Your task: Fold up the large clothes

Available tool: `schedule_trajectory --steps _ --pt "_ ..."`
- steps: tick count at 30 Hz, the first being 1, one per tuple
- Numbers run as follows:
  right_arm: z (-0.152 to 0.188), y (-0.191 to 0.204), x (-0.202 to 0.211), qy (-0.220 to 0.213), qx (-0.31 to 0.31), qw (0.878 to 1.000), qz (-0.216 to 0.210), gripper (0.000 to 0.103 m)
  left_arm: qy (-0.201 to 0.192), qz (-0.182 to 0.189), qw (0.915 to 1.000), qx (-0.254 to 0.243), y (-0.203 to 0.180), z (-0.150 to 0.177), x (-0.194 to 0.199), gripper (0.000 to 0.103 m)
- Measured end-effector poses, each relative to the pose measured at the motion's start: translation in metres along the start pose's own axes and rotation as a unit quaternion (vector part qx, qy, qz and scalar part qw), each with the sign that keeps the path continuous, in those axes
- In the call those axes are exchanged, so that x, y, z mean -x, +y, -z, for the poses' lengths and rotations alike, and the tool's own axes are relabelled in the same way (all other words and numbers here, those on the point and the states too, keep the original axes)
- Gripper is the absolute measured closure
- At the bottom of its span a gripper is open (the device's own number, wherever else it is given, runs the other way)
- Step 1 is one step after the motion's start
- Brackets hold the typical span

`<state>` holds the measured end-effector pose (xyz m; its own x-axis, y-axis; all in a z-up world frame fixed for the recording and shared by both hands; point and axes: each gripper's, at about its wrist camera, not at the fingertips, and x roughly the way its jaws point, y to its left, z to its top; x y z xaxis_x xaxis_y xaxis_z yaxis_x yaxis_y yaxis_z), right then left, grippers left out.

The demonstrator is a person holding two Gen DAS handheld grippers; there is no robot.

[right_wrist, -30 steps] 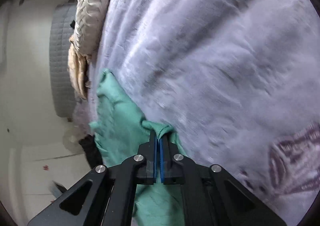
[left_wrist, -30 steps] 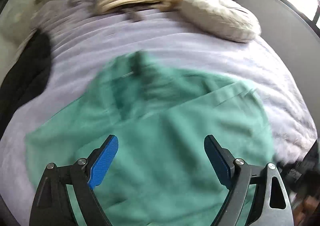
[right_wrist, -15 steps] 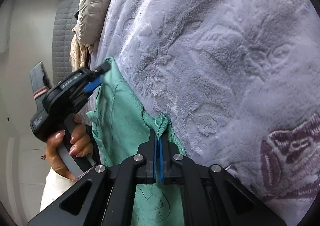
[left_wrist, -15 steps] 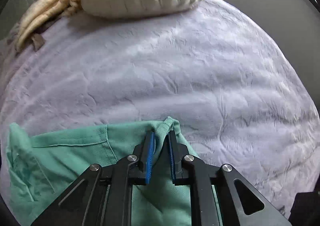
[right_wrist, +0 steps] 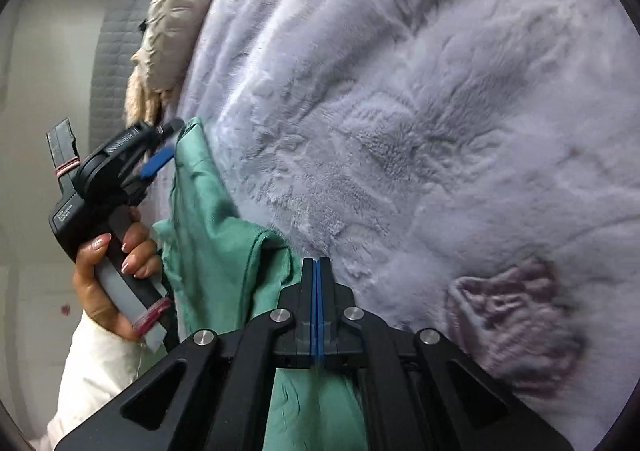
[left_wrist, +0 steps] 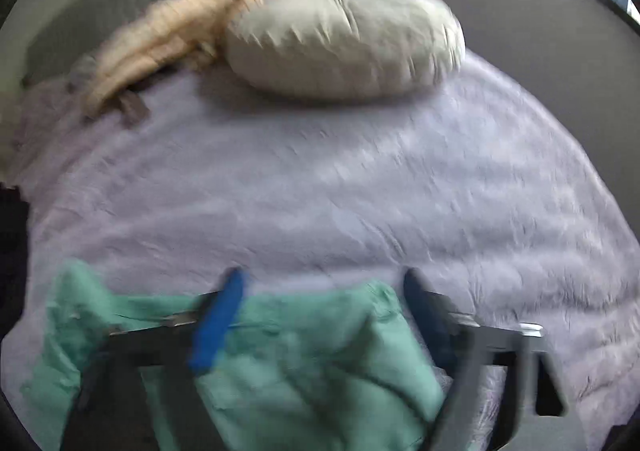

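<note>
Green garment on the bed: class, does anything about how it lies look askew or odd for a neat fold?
Yes. The green garment lies bunched and creased at the near edge of the lilac blanket, not flat. Only the right claw pinches it; the left claw is open above it.

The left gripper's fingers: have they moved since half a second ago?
Yes. The left gripper fingers have spread open over the green garment; earlier they pinched it.
</note>
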<state>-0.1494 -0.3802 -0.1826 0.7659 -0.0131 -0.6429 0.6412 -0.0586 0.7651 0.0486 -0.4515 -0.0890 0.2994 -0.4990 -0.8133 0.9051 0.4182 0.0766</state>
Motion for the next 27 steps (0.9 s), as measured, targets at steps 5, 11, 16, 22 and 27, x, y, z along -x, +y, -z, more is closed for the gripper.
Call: schedule_trajectory --steps 5,11,16,22,27 --pt "-0.006 0.010 0.014 0.005 0.037 0.999 0.016 0.098 0.001 -0.007 0.9999 -0.013 0.033 0.016 0.040 0.018" --pt "-0.011 0.075 0.008 0.016 0.152 0.988 0.014 0.097 0.041 -0.083 0.9951 0.033 0.114 0.101 0.084 0.018" --pt "-0.027 0.128 -0.025 0.016 0.244 0.969 0.039 0.032 0.089 -0.116 0.9832 0.110 0.187 0.152 0.090 0.018" --pt "-0.054 0.156 -0.069 0.019 0.294 0.950 0.098 0.032 0.116 -0.046 0.9661 0.226 0.256 0.179 0.059 0.018" --pt "-0.059 0.152 -0.091 0.037 0.297 0.945 0.129 0.033 0.109 -0.011 0.9658 0.235 0.263 0.182 0.047 0.060"
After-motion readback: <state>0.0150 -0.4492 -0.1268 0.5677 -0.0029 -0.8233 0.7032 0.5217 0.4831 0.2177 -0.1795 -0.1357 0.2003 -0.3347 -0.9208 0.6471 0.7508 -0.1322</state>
